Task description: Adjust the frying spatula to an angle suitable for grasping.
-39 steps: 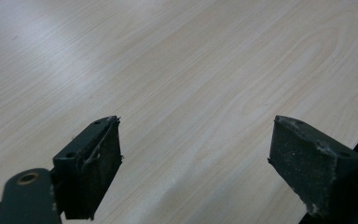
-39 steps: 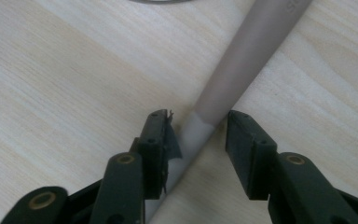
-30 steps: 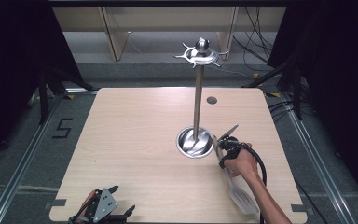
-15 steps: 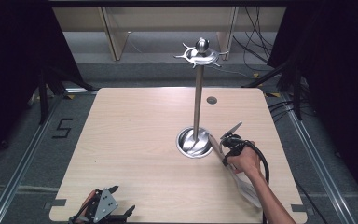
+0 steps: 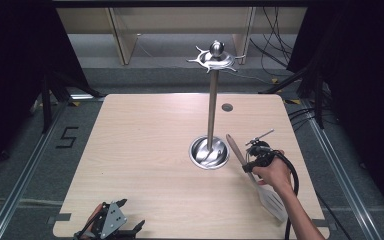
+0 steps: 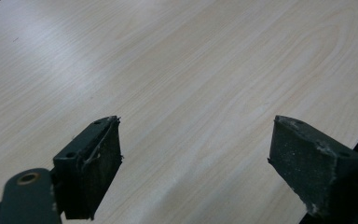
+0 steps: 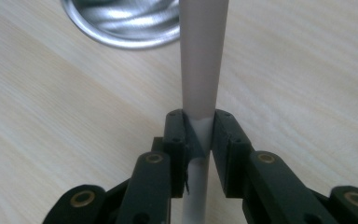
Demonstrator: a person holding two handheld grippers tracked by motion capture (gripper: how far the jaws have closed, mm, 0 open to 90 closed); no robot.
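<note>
Beside the stand [image 5: 209, 152], right tongs [image 5: 252, 159] clenched on spatula [image 5: 270, 200] handle; left tongs [image 5: 111, 225] released, resting on tabletop [image 5: 145, 150]. Next, probably: lifting toward a top hook [image 5: 215, 57].

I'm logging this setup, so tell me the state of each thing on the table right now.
Spatula: held by its handle, tilted, blade toward the person.
Right gripper: fingers shut on the spatula handle.
Left gripper: fingers open, holding nothing, over the table.
Utensil stand: upright, hooks bare.
</note>
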